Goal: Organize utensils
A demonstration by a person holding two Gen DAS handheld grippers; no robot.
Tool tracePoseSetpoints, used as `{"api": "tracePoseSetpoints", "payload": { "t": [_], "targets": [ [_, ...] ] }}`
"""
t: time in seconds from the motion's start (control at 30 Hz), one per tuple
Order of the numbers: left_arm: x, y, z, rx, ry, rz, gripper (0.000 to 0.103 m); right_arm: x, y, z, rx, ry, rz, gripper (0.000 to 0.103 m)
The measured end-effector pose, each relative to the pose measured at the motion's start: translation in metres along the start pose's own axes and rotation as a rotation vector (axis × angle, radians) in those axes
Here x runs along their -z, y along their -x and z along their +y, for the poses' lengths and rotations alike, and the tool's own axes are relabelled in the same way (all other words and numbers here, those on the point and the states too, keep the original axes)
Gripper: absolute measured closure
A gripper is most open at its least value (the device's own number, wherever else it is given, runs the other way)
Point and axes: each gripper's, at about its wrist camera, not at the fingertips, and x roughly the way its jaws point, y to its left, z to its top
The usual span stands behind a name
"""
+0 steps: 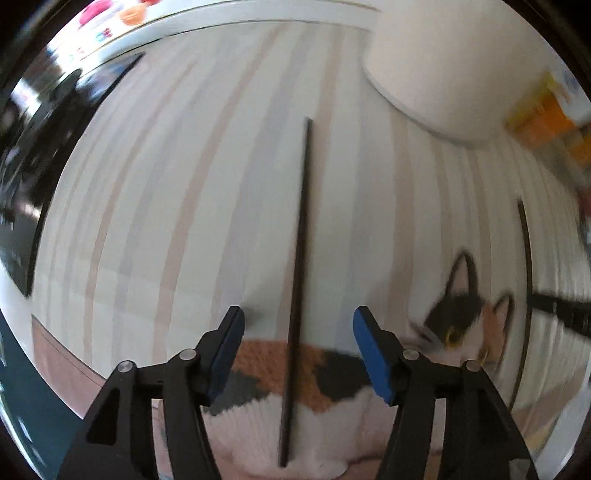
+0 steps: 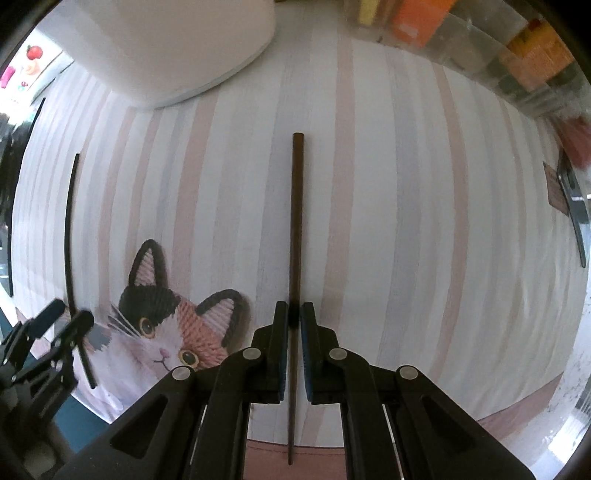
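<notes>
Striped in pale pink, grey and white, the placemat (image 1: 177,192) fills both wrist views, with a calico cat (image 2: 166,332) printed at its lower part. Seen from the left wrist, the left gripper (image 1: 298,350) stands wide, its blue pads (image 1: 373,354) well apart on either side of a dark chopstick (image 1: 301,258) that lies on the mat, running from the bottom centre of the frame up toward the middle (neither pad touches it). At the upper right of that frame sits a white bowl (image 1: 454,70), and at the right edge a second chopstick (image 1: 526,258) curves along the mat, crossed by the dark tip of the other tool. Through the right wrist camera, the first chopstick (image 2: 70,229) shows at the far left with the left gripper's fingers (image 2: 51,317) spread around its lower end. At centre frame the right gripper (image 2: 294,317) is clamped narrowly on the second chopstick (image 2: 296,221), which passes between its pads and reaches up toward mid-frame, flat along the stripes. Orange and yellow packets (image 2: 417,18) line the upper right edge.
</notes>
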Motion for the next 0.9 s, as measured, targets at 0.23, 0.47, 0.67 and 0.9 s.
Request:
{"api": "tracePoseSetpoints", "payload": {
  "t": [0.23,0.47,0.67,0.9],
  "targets": [
    [-0.021,-0.030,-0.020,-0.031,-0.064,0.043,0.000,-0.008,0.014,-0.020,-0.021,-0.008,-0.022,0.090],
    [-0.063,-0.045,-0.022,-0.034,-0.033,0.044,0.000,-0.016,0.014,-0.031,-0.039,-0.030,-0.030,0.090],
    [-0.104,-0.038,-0.009,-0.034,-0.038,0.045,0.000,-0.018,0.014,-0.033,-0.045,-0.026,-0.015,0.090],
    [-0.069,-0.030,0.002,-0.033,-0.040,0.035,0.000,-0.014,0.007,-0.031,-0.036,-0.039,-0.016,0.089]
  ]
}}
